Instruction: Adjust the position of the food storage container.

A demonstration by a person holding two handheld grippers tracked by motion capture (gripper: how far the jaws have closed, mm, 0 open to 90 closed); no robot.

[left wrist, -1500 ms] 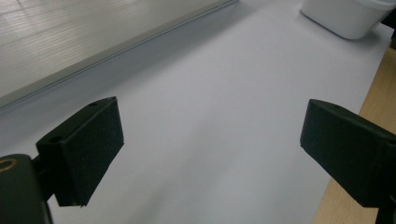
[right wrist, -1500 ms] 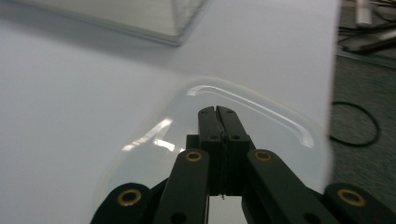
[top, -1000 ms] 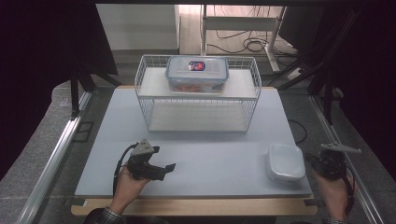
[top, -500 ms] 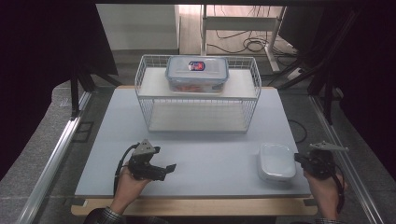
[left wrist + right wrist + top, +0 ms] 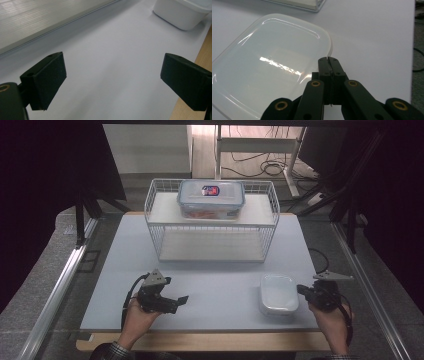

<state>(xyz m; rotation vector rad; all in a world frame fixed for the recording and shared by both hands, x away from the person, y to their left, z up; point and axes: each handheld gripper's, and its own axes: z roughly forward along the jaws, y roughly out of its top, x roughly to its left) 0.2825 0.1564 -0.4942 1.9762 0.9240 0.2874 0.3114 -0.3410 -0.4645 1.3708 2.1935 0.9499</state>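
My right tool (image 5: 306, 291): jaws squeezed together, holding nothing, touching the box's side.
My left tool (image 5: 176, 301): jaws wide, holding nothing.
White box (image 5: 278, 293): near the counter's (image 5: 220, 285) front right corner.

tub (image 5: 278, 293) right of left gripper (image 5: 176, 301) | rack (image 5: 211, 251) behind

- A pale grey desk (image 5: 220, 280) with a wooden front edge.
- A white wire rack (image 5: 212, 222) stands at its far middle.
- A white lidded container (image 5: 278, 293) lies near right.
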